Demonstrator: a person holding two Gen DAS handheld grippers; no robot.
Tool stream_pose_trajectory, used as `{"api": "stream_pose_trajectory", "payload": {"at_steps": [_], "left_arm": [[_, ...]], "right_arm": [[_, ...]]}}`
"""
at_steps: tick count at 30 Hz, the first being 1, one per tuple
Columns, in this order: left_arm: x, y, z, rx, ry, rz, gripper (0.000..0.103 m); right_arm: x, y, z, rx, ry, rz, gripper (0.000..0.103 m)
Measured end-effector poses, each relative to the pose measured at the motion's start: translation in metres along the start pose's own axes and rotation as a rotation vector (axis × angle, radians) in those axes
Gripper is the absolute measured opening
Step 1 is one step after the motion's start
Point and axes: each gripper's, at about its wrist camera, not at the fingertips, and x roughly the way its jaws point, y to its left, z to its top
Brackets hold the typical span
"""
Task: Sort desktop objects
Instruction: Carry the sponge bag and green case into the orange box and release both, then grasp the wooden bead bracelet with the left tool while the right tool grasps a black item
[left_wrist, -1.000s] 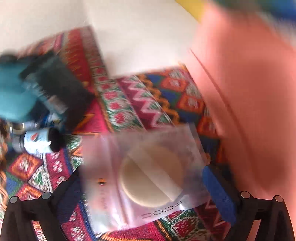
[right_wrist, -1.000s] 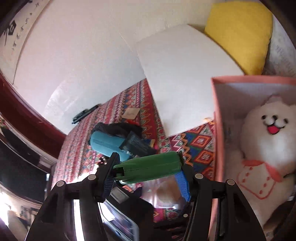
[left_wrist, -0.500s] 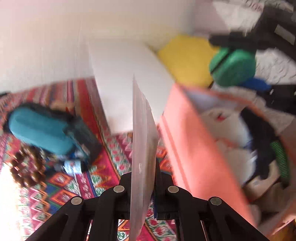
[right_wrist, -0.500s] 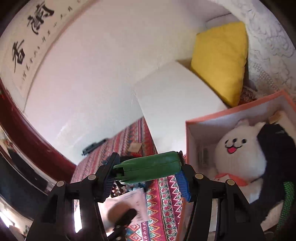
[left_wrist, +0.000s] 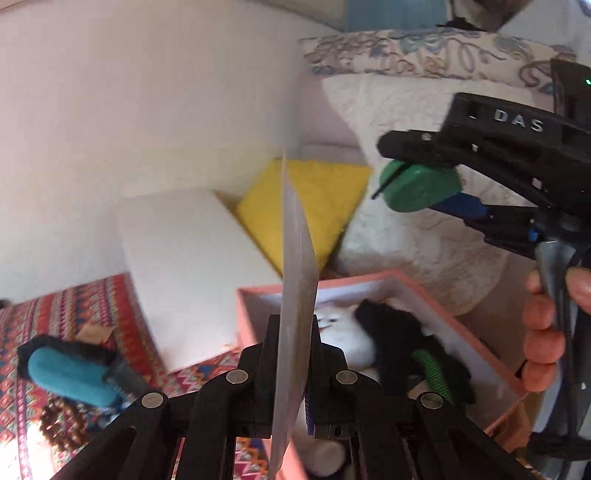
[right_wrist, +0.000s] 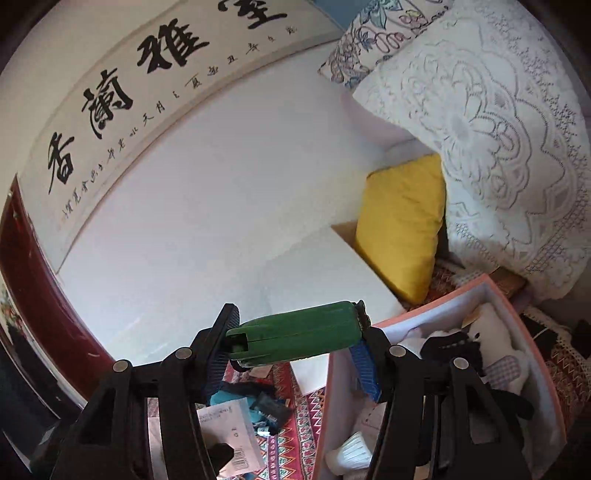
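Left gripper (left_wrist: 293, 354): jaws drawn close together, clamped on a flat clear plastic bag (left_wrist: 295, 280). The bag is seen edge-on from the left wrist camera, standing upright between the fingers and rising well above them. In the right wrist view the same bag shows flat at lower left, with a printed label and barcode on it.

Right gripper (right_wrist: 295, 341): jaws part-way closed, gripping a green oblong object (right_wrist: 295, 339) crosswise between the black left finger and the blue-padded right finger. The object spans the full gap and touches both pads. From the left wrist camera this gripper sits high at the right with the green item in its tips, held by a hand (left_wrist: 546, 328) on the handle.

Below and between the two tools stands a pink box (left_wrist: 461, 332), open at the top. Inside it lie a white plush toy (left_wrist: 340, 328), a black fabric item (left_wrist: 395, 328) draped over the toy, and a green ribbed piece (left_wrist: 432, 369). The bag's lower part stands over the box's near-left wall; the green object hangs above the box's left edge — neither touches it.

Left on the patterned cloth (left_wrist: 55, 306): a teal case (left_wrist: 70, 373), a string of brown beads (left_wrist: 59, 424), and a small dark item just beside the case. A white board (left_wrist: 192, 266) leans behind the box, a yellow cushion (left_wrist: 325, 206) beside it, and a lace-covered pillow (right_wrist: 498, 147) further right.
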Motion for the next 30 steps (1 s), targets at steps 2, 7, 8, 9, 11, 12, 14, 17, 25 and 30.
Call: {"api": "stream_pose_trajectory", "payload": {"at_steps": [2,7,8,9,11,12,14,17,25,30], "left_arm": [[0.007,-0.017,0.006,0.028,0.004,-0.024,0.006],[0.028,-0.047,0.012,0.064,0.034,-0.075,0.022],[0.033,-0.050,0.012,0.063,0.049,-0.088,0.058],[0.035,-0.049,0.012,0.049,0.051,-0.099,0.076],[0.035,-0.043,0.011,0.013,0.041,-0.108,0.102],[0.033,-0.039,0.012,0.002,0.035,-0.099,0.102],[0.031,-0.031,0.013,-0.019,0.023,-0.083,0.102],[0.028,-0.017,0.015,-0.047,0.027,-0.055,0.102],[0.018,0.047,-0.013,-0.148,0.074,0.095,0.102],[0.025,0.118,-0.074,-0.156,0.191,0.288,0.102]], "right_arm": [[-0.011,-0.008,0.005,0.004,-0.027,-0.021,0.061],[-0.014,-0.036,0.013,0.021,-0.014,-0.089,0.065],[-0.013,-0.040,0.015,0.020,-0.007,-0.104,0.068],[-0.012,-0.045,0.016,0.023,-0.003,-0.119,0.080],[-0.014,-0.051,0.017,0.039,-0.017,-0.154,0.103],[-0.015,-0.053,0.018,0.045,-0.025,-0.166,0.103],[-0.018,-0.054,0.020,0.044,-0.035,-0.165,0.103],[-0.020,-0.049,0.020,0.038,-0.048,-0.153,0.103],[0.020,0.026,-0.008,-0.160,0.019,-0.064,0.103],[0.103,0.082,-0.070,-0.279,0.245,0.024,0.103]]}}
